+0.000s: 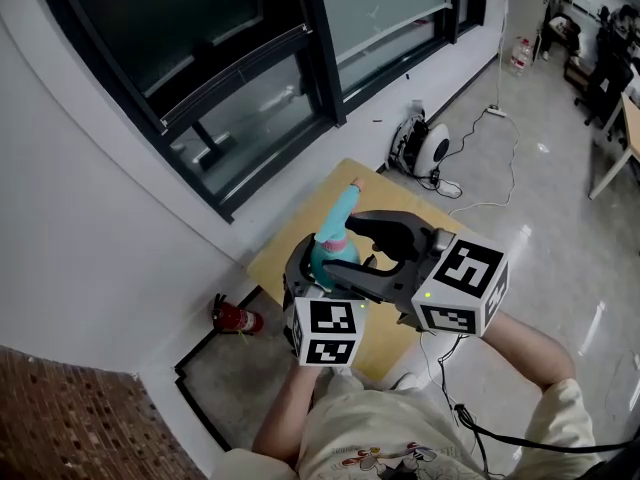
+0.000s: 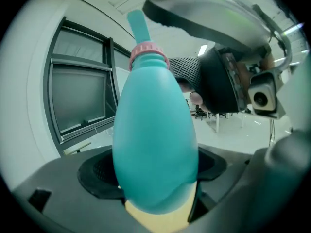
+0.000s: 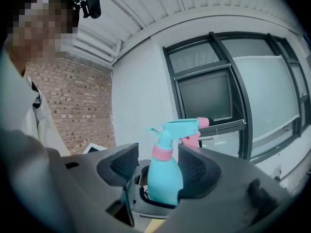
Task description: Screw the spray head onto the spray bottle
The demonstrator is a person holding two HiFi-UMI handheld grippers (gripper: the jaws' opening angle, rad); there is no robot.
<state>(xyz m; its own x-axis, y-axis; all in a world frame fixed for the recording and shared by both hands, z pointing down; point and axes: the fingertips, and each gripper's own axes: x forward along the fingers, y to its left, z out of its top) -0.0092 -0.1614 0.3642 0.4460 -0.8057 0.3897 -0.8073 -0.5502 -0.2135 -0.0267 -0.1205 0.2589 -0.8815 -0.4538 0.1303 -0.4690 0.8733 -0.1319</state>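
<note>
Your left gripper [image 2: 155,178] is pinching the spray bottle [image 2: 155,135] by its lower body, its fingers [image 2: 97,174] pressing in from both sides. The spray head [image 3: 177,126] is already sitting on the bottle's neck. Its pink collar [image 3: 163,152] is standing between the spread fingers [image 3: 121,163] of your right gripper [image 3: 156,165], which is gripping nothing. You're probably pausing between twists or finishing; I cannot tell how tight the collar is.

Open-plan office or lab workspace: tall dark-framed windows [image 1: 250,58] line a white wall above a polished grey floor [image 1: 540,208], with a brick wall [image 1: 70,418], a red fire extinguisher [image 1: 236,318], and a desk [image 1: 630,128] and black office chairs [image 1: 605,73] beyond.
</note>
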